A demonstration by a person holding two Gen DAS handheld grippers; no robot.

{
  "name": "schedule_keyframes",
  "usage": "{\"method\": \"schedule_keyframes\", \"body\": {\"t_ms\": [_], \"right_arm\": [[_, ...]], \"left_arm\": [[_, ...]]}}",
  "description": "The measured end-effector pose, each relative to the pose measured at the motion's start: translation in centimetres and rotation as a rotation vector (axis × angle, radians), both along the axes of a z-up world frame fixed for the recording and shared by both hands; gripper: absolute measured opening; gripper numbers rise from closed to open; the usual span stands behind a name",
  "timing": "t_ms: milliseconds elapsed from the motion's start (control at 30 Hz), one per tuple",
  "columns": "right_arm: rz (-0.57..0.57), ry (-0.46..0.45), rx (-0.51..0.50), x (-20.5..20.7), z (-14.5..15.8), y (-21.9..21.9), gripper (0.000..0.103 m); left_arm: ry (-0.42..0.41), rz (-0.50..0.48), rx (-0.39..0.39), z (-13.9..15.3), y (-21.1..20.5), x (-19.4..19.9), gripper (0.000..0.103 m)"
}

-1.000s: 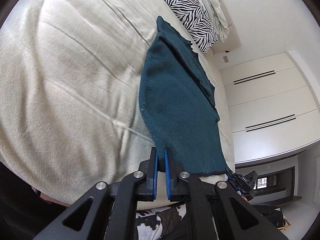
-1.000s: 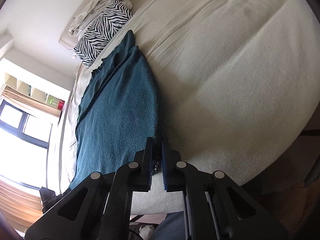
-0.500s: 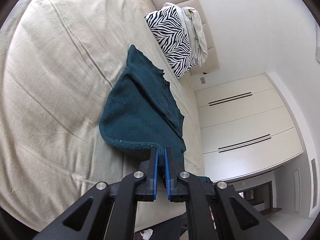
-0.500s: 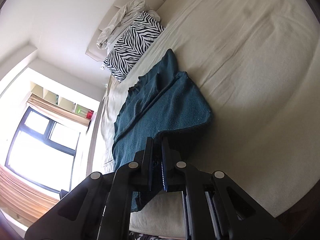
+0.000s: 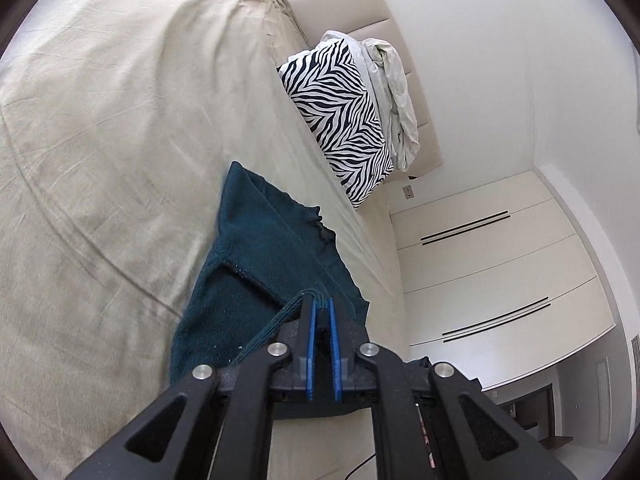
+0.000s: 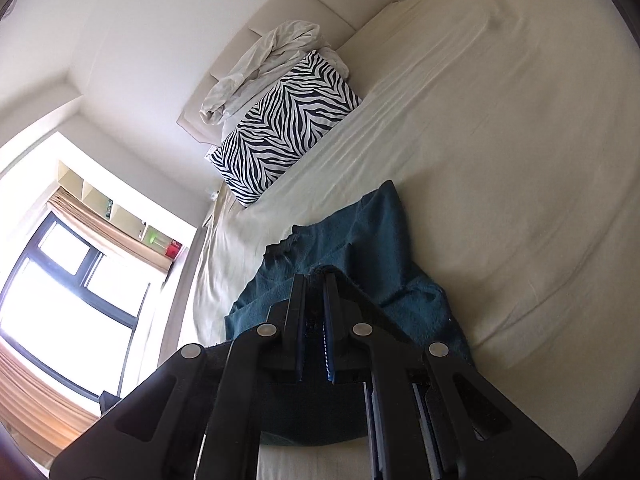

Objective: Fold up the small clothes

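A dark teal knitted garment (image 5: pixel 256 264) lies on the cream bed sheet (image 5: pixel 120 128), its near hem lifted and carried over the rest of it. My left gripper (image 5: pixel 321 303) is shut on one hem corner, with the knit pinched between the blue pads. In the right wrist view the same garment (image 6: pixel 360 240) shows doubled over, and my right gripper (image 6: pixel 316 278) is shut on the other hem corner. The far end with the ragged neckline (image 6: pixel 284 242) rests flat on the sheet (image 6: pixel 500 140).
A zebra-print pillow (image 5: pixel 340 120) and a crumpled white cloth (image 5: pixel 396 96) lean against the padded headboard. White wardrobe doors (image 5: pixel 500 272) stand beside the bed on one side; a bright window (image 6: pixel 60 280) with curtains is on the other.
Both grippers have risen and moved toward the headboard, carrying the hem over the garment. The garment went from stretched flat to doubled over.
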State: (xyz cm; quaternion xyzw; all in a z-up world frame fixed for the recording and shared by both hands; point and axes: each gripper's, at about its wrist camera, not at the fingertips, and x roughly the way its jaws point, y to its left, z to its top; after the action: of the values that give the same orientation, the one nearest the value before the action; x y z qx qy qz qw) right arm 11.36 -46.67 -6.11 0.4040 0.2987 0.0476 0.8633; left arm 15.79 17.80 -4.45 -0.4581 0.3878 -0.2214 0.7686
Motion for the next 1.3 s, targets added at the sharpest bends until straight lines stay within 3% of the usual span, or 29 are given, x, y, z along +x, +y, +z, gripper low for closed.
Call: {"method": "schedule_keyframes", "body": {"t_ms": [367,567,633,667,700,767,967,1033,1100,1300], "right_arm": [[-0.059,0.061,-0.004,14.4,-4.8,-1.5,0.007],[-0.096,0.121,0.012,20.1,-8.4,-2.6,0.008],[-0.108,0.192,-0.003,21.8,-10.5,-2.9,0.009],[-0.118,0.225,-0.013,22.2,-11.4,-3.0,0.018],[-0.131,0.237,-0.014,22.2,-12.0,-3.2,0.045],[-0.16,0.194,0.0,21.1,-12.4,-3.7,0.073],[-0.105,0.196,-0.073,17.4,-11.7,-3.8,0.073],[-0.053,0.214,-0.135,15.4,-11.3,-3.0,0.073],[-0.005,0.237,-0.173,13.8,-11.5,-2.2,0.073],[0.089,0.279,-0.225,11.7,-12.5,0.7,0.065]], "left_arm": [[-0.004,0.034,0.068,-1.6,-1.4,12.6,0.007],[0.02,0.074,0.166,-4.2,-1.7,18.0,0.007],[0.058,0.098,0.193,-6.1,-1.3,19.1,0.014],[0.079,0.101,0.188,-7.0,-1.1,19.2,0.031],[0.086,0.102,0.167,-7.6,-0.9,18.7,0.045],[0.081,0.098,0.179,-8.2,-0.7,17.5,0.051],[0.079,0.035,0.272,-8.4,-1.8,13.2,0.051],[0.071,0.02,0.302,-8.3,-2.2,11.7,0.057],[0.067,0.021,0.319,-8.3,-2.5,10.3,0.073],[0.057,-0.035,0.389,-8.3,-4.2,7.6,0.073]]}}
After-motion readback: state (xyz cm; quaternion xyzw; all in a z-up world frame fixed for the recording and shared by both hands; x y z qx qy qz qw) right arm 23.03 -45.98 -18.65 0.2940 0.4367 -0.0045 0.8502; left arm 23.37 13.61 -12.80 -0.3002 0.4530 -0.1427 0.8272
